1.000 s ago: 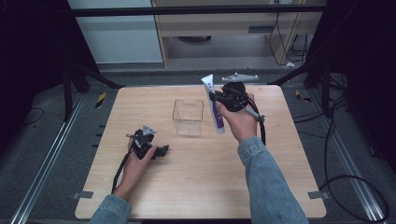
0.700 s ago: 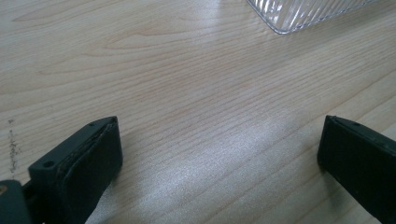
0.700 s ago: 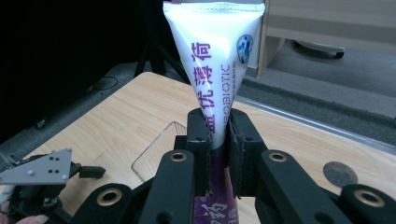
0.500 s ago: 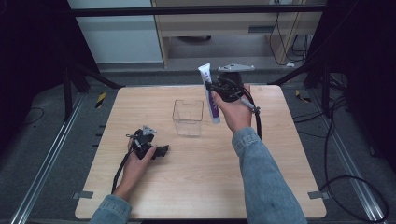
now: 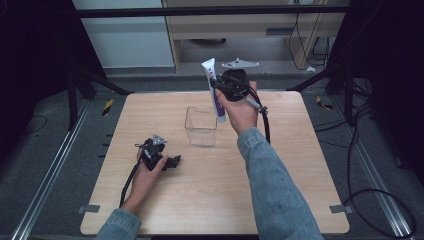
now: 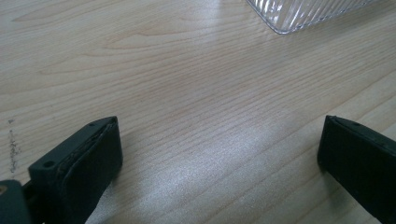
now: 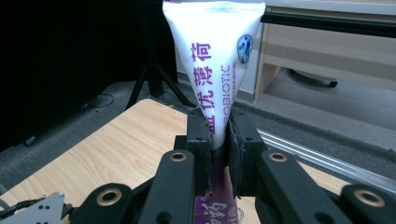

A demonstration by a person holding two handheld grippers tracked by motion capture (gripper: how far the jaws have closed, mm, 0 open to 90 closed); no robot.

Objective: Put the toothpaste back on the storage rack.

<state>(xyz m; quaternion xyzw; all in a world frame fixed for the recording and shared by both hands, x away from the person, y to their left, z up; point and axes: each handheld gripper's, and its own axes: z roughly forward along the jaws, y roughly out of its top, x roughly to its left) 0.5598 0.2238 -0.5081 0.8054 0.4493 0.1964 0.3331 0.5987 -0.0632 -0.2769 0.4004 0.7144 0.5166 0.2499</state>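
Note:
A white and purple toothpaste tube (image 5: 214, 90) stands nearly upright in the air, crimped end up, above the table's far side. My right gripper (image 5: 218, 86) is shut on its middle; in the right gripper view the pads (image 7: 204, 140) squeeze the tube (image 7: 215, 79) flat. Just left of and below the tube stands a clear plastic box (image 5: 201, 126), open at the top. My left gripper (image 5: 172, 161) rests on the table at the near left, open, with bare wood between its jaws (image 6: 219, 154). A ribbed corner of the box (image 6: 308, 11) lies ahead of it.
The wooden table (image 5: 300, 165) has a dark frame bar (image 5: 200, 10) across the back and a cabinet behind it. Cables (image 5: 360, 165) trail on the floor at the right. Metal rails run along both sides of the table.
My right hand has lifted the tube and carried it left and away, toward the space over the box. The left gripper has stayed where it was.

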